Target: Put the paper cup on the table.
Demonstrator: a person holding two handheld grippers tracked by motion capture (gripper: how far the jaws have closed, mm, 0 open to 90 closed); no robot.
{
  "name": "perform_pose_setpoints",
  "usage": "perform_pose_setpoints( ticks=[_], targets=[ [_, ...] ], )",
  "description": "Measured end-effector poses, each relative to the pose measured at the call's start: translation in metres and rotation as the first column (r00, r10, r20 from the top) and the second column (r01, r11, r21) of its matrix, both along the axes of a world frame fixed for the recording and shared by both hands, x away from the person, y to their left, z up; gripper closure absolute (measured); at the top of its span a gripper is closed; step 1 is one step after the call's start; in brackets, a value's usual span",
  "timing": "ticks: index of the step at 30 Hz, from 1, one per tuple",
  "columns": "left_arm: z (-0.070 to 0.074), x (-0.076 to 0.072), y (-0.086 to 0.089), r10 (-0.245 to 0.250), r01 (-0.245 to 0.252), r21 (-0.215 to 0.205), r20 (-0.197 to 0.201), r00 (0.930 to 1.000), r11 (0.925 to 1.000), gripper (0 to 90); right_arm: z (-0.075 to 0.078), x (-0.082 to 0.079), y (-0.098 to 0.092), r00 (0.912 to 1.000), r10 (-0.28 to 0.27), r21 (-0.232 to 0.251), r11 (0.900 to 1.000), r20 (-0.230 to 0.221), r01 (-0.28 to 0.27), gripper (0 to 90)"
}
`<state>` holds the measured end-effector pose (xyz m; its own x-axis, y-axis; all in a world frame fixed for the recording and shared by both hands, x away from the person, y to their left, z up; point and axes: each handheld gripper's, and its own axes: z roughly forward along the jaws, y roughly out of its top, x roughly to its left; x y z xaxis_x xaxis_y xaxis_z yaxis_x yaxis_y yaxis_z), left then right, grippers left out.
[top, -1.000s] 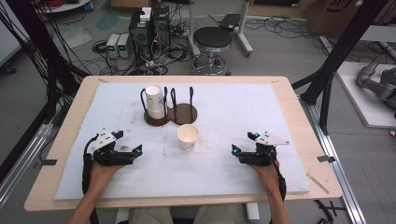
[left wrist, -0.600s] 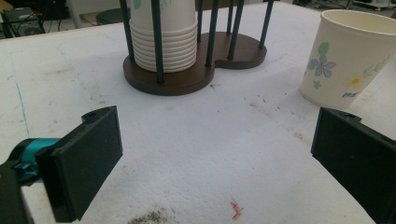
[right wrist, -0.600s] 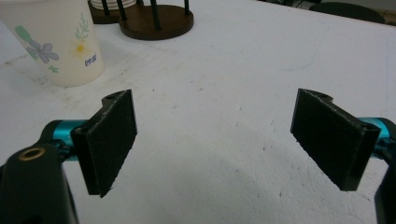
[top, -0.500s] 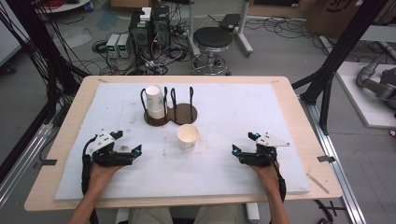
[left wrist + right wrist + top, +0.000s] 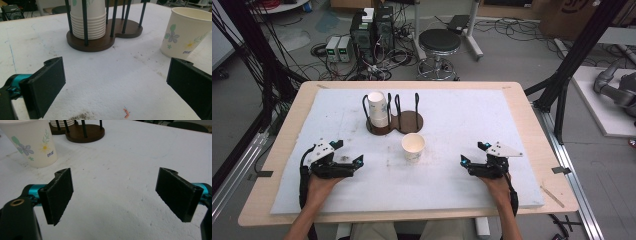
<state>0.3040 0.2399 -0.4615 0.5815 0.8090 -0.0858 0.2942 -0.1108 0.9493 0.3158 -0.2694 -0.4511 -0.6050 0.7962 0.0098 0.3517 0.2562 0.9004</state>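
Observation:
A single paper cup (image 5: 413, 146) with a flower print stands upright in the middle of the white mat (image 5: 452, 125); it also appears as the cup (image 5: 186, 32) and the cup (image 5: 32, 142). Behind it a dark wooden cup holder (image 5: 393, 120) with black posts carries a stack of paper cups (image 5: 378, 110) in its left ring; its right ring is bare. My left gripper (image 5: 348, 158) rests open on the mat at the near left, nothing between its jaws. My right gripper (image 5: 472, 154) rests open at the near right, also holding nothing. Both point toward the cup.
The mat covers a wooden table (image 5: 522, 105). Beyond the far edge stand a round stool (image 5: 439, 42), computer boxes (image 5: 372, 27) and cables on the floor. Black frame posts (image 5: 572, 60) rise beside the table at left and right.

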Motion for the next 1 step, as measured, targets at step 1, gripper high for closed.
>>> perform_pose_setpoints(
  ticks=[1],
  targets=[
    [0.0001, 0.0000, 0.0001, 0.000, 0.000, -0.001, -0.001, 1.0000, 1.0000, 1.9, 0.0000, -0.0003, -0.0002, 1.0000, -0.002, 0.002, 1.000, 0.003, 0.002, 15.0]
  ],
)
